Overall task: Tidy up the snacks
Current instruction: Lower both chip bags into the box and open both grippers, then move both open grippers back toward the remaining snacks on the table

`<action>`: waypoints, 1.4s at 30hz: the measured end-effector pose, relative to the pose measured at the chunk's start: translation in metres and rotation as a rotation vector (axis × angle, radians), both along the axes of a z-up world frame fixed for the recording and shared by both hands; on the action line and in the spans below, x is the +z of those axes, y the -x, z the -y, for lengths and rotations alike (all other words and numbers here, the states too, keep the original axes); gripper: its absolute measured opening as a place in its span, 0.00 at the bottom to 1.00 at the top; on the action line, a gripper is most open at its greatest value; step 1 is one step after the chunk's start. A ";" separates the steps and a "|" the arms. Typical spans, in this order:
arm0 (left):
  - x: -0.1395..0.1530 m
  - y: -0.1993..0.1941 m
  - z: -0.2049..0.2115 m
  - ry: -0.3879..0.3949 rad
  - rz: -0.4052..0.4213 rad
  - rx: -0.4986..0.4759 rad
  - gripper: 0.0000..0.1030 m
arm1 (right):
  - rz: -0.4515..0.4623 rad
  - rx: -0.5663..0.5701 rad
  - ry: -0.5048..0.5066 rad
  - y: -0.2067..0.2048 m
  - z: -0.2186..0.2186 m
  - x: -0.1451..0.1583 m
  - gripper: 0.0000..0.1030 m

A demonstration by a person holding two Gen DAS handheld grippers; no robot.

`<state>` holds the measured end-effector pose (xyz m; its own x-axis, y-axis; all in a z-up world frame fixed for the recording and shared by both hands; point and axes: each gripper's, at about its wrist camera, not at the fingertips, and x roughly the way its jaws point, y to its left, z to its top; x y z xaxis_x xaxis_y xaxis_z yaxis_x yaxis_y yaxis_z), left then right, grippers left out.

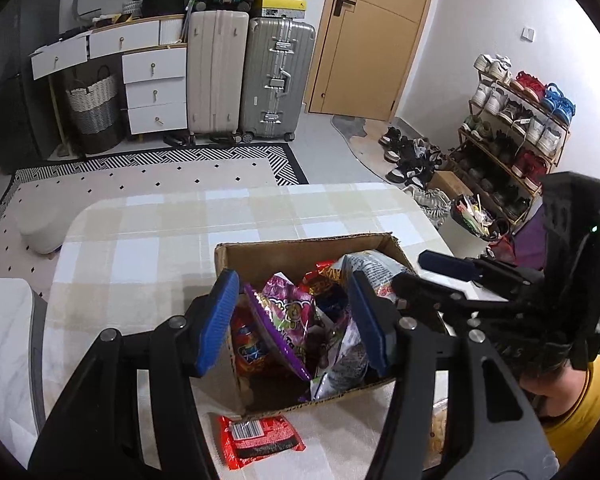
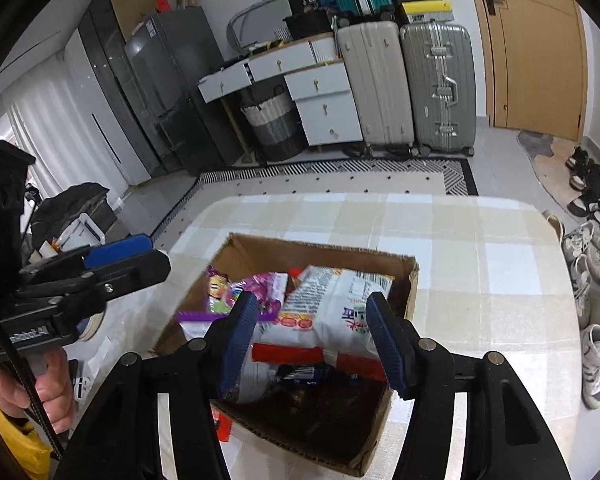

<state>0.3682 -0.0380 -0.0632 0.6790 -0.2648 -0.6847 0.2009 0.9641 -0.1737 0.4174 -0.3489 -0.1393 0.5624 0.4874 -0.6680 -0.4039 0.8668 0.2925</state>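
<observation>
Left wrist view: your left gripper (image 1: 294,322) hangs over the cardboard box (image 1: 300,250), jaws apart and empty; the purple bag (image 1: 288,312) sits inside, while a red packet (image 1: 260,438) lies outside on the table (image 1: 148,240).
Right wrist view: your right gripper (image 2: 312,340) hovers jaws apart over the white bag (image 2: 340,300), holding nothing.
Progress: most snacks look boxed; you have the red packet left.

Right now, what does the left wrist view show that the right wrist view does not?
Only the left wrist view shows the red snack packet lying flat on the tablecloth in front of the cardboard box, and the shoe rack by the wall. Only the right wrist view shows the dark fridge and the white snack bag from above. Both show the box full of snacks, the purple snack bag, the suitcases, and both grippers open: the left gripper and the right gripper, above the box.
</observation>
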 end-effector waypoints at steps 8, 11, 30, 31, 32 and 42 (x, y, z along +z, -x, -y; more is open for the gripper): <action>0.030 0.049 -0.014 -0.005 0.059 0.033 0.56 | 0.097 -0.006 -0.054 0.038 0.010 0.054 0.57; 0.048 0.076 -0.014 -0.014 0.091 0.054 0.65 | 0.150 -0.004 -0.074 0.062 0.013 0.079 0.70; 0.168 0.305 -0.019 0.029 0.399 0.089 1.00 | 0.554 0.014 -0.152 0.284 0.045 0.201 0.99; 0.172 0.311 -0.021 0.031 0.413 0.093 1.00 | 0.571 0.016 -0.146 0.294 0.045 0.201 0.99; 0.174 0.324 -0.025 0.036 0.431 0.099 1.00 | 0.595 0.011 -0.134 0.307 0.045 0.201 0.99; 0.150 0.422 -0.060 -0.004 0.501 0.134 1.00 | 0.743 -0.065 -0.061 0.393 0.055 0.173 1.00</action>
